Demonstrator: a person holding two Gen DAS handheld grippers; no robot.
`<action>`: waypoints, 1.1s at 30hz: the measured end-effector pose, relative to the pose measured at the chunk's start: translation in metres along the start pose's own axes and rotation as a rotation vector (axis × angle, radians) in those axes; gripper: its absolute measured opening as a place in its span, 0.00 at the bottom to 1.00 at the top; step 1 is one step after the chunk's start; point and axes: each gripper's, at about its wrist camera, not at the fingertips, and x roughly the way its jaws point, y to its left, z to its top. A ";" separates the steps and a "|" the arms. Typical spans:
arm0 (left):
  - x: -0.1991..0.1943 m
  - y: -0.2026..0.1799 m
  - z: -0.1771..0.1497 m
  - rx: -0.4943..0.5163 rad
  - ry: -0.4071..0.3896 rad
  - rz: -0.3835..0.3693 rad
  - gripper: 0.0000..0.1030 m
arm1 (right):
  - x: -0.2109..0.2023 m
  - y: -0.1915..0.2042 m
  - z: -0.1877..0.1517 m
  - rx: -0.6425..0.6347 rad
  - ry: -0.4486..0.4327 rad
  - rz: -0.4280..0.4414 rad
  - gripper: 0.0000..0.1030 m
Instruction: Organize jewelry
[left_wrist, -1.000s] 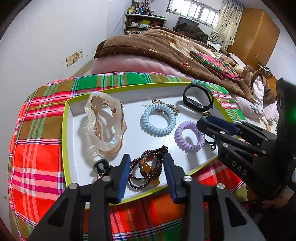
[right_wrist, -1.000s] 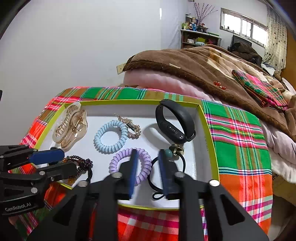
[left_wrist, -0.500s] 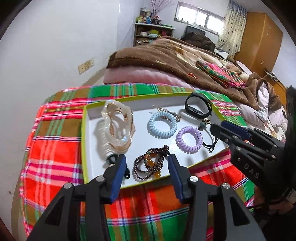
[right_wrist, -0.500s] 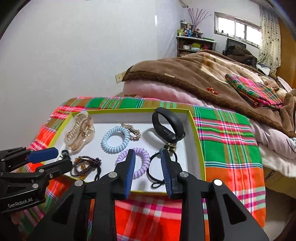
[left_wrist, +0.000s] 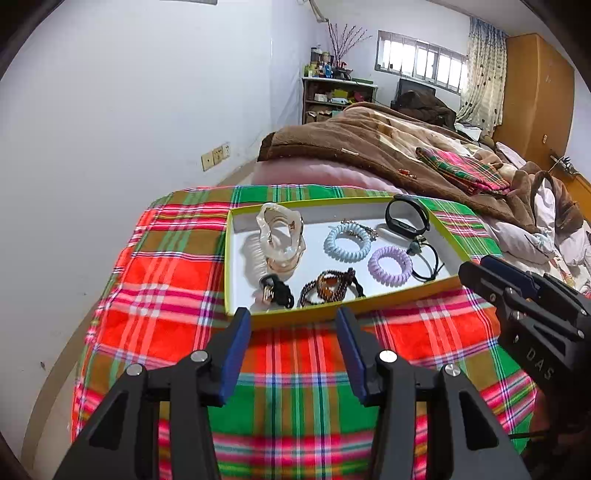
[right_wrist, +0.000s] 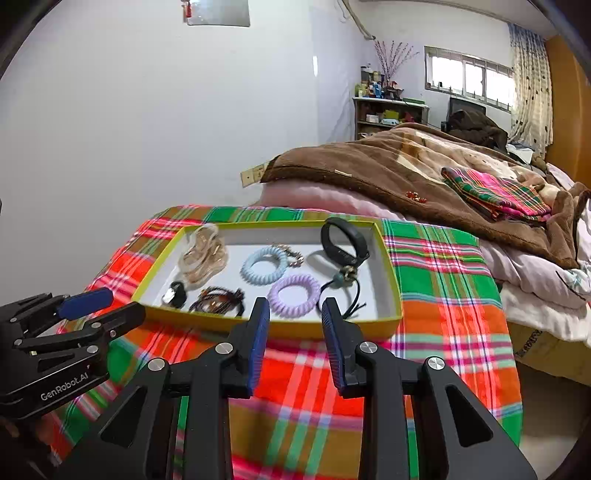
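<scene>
Plaid cloth (left_wrist: 295, 369): tray (left_wrist: 332, 314) beyond tongs (left_wrist: 293, 325).

One yellow-rimmed tray (left_wrist: 369, 302) holds two coil hair ties, one blue (left_wrist: 347, 242) and one lilac (left_wrist: 389, 266); one clear claw clip (left_wrist: 281, 236); one black wristband (left_wrist: 406, 218); one dark bead bracelet bundle (left_wrist: 330, 286); one gold chain (left_wrist: 360, 226); two black elastic ties (left_wrist: 428, 258) (left_wrist: 276, 291).

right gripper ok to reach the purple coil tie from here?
Probably yes. The right gripper is open and empty, just short of the tray's near wall, and the purple coil tie lies straight ahead inside. It must clear the wall; the black elastic tie lies close beside it.
</scene>
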 end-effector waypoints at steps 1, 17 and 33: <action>-0.002 -0.001 -0.002 -0.002 -0.006 0.004 0.48 | -0.002 0.001 -0.003 0.002 0.001 0.002 0.29; -0.030 -0.002 -0.029 -0.021 -0.073 0.031 0.48 | -0.034 0.017 -0.029 -0.005 -0.046 0.015 0.47; -0.032 0.001 -0.037 -0.042 -0.071 0.030 0.48 | -0.035 0.022 -0.034 -0.010 -0.052 0.020 0.47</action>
